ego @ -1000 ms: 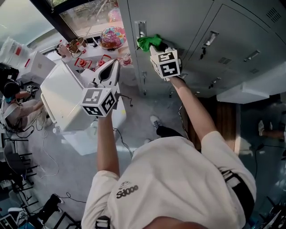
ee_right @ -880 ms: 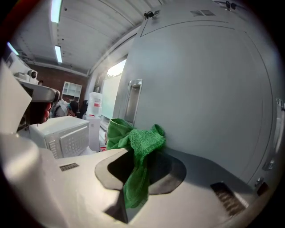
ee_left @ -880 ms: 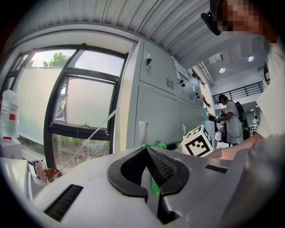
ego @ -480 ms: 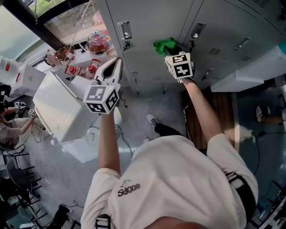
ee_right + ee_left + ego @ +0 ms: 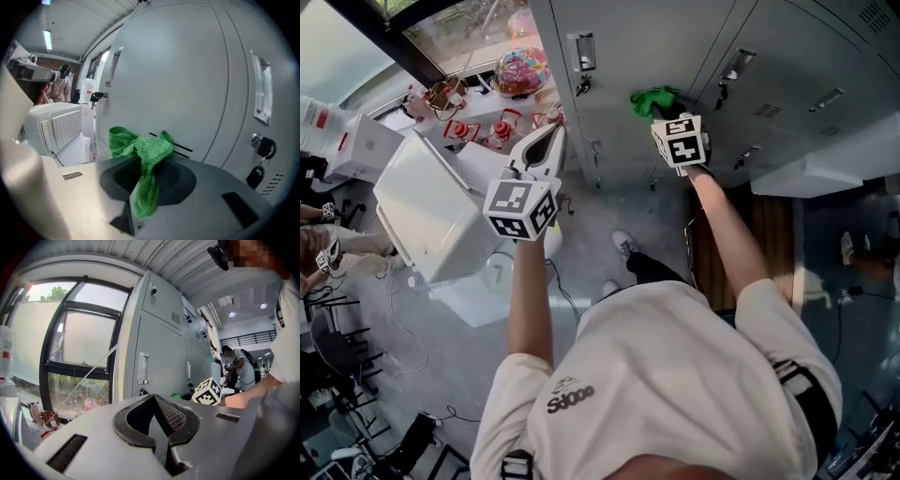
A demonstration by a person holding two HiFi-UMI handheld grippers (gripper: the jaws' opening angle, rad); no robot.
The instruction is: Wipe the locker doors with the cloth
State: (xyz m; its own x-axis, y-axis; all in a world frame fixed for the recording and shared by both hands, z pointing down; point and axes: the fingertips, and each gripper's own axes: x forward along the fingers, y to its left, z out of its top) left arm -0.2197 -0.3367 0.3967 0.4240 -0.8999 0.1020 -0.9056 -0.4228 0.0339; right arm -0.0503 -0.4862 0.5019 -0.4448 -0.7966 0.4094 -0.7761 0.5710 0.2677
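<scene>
A bunched green cloth [image 5: 140, 150] is pinched in my right gripper [image 5: 143, 180], its jaws shut on it. The cloth [image 5: 654, 100] rests against a grey locker door [image 5: 661, 42], left of a door handle [image 5: 731, 67]. In the right gripper view the door [image 5: 187, 79] fills the frame, with vent slits just behind the cloth. My left gripper [image 5: 546, 142] hangs apart from the lockers, over the floor to the left. Its jaws are shut with nothing between them [image 5: 159, 427]. The locker row [image 5: 159, 362] shows ahead of it.
A white box-like appliance [image 5: 427, 211] stands left of the lockers. Behind it lies a cluttered table [image 5: 478, 103] under a window. Keys hang from a lock [image 5: 262, 150] at right. A white shelf [image 5: 806, 173] juts from the lockers. People stand in the background [image 5: 236, 366].
The right gripper with the cloth has slid right across the locker door over the last second, then held about still. The left gripper drifted slightly right.
</scene>
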